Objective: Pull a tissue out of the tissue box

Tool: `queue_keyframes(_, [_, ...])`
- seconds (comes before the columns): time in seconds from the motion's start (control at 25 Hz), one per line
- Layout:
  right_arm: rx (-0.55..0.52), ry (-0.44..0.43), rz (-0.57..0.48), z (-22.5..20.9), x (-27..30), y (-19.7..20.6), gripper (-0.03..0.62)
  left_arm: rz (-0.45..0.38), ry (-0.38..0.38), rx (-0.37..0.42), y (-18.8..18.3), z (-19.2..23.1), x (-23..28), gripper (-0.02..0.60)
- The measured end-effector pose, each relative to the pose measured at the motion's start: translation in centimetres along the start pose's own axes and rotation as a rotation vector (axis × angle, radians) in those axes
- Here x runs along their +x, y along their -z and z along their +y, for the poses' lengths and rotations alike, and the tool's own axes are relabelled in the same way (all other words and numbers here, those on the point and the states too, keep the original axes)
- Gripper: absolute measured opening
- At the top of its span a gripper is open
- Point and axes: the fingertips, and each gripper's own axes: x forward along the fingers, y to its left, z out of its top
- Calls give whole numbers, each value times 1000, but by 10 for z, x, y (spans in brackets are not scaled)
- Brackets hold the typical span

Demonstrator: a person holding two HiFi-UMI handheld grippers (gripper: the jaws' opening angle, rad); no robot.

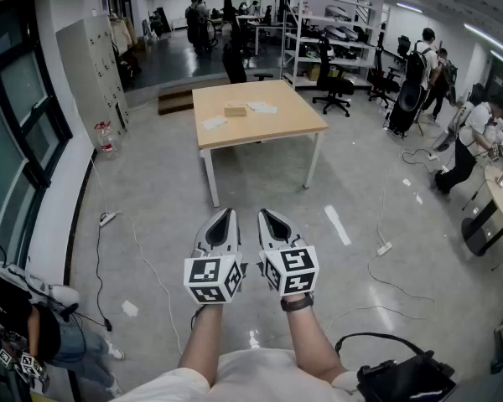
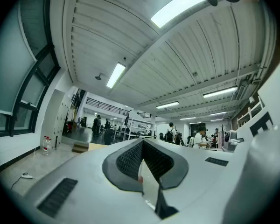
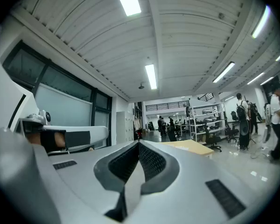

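A: Which step are we on?

B: None yet. Our left gripper and right gripper are closed on nothing. The small tan tissue box sits on the pale wooden bench, well ahead of both. Next, we judge, we approach and open 1 gripper.

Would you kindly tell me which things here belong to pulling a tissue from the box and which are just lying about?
For the job: tissue box, the wooden table under it, left hand-held gripper and right hand-held gripper, both shut and empty.
Lying about: white sheets on the table, power strip, water bottle, office chair.
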Motion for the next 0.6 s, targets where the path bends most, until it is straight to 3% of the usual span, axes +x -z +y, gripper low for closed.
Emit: queue_keyframes(0.6, [11, -3, 31, -9, -11, 18, 3, 29, -5, -27, 22, -14, 1, 0])
